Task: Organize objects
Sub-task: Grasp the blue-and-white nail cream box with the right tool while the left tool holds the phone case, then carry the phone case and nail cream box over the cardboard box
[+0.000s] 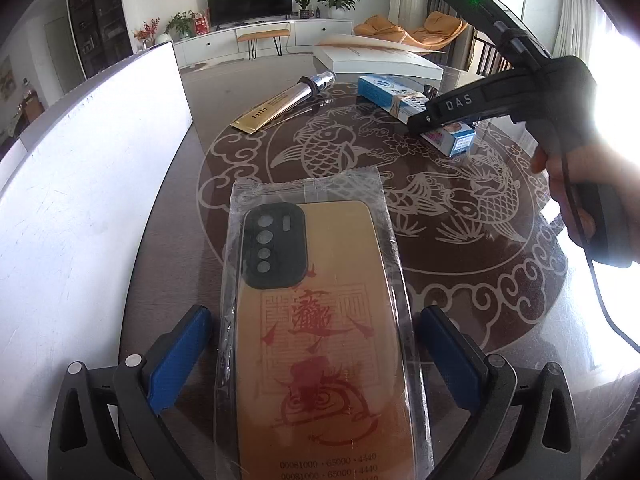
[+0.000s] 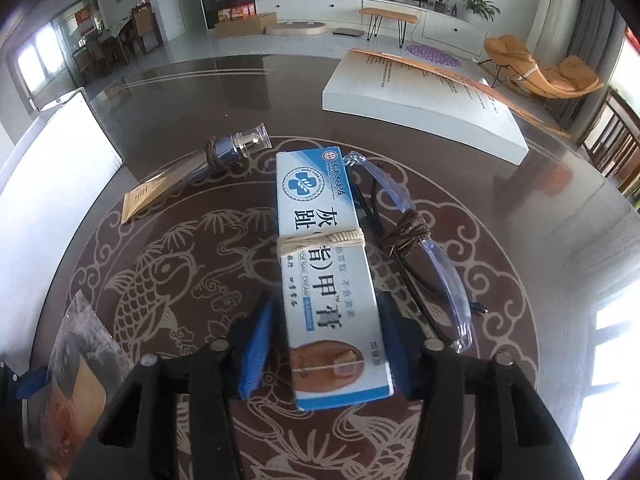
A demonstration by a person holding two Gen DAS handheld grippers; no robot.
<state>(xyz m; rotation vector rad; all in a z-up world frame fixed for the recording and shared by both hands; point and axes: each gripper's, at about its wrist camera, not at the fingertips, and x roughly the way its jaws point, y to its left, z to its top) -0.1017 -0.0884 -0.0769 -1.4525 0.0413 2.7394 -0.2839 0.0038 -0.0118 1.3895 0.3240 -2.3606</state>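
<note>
My right gripper [image 2: 326,344] is straddling the blue-and-white cream box [image 2: 326,264] mid-table, jaws narrow but the left pad not quite touching, so I'm lining up a lengthwise grab. My left gripper [image 1: 316,356] is waiting open around the bagged phone case [image 1: 320,320].

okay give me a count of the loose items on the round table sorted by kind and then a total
Boxes: 1, the blue and white cream box
Tubes: 1, the gold tube
Phone cases in wrappers: 1, the gold phone case
Glasses: 1, the clear-framed glasses
Books: 1, the white open book
Total: 5
</note>
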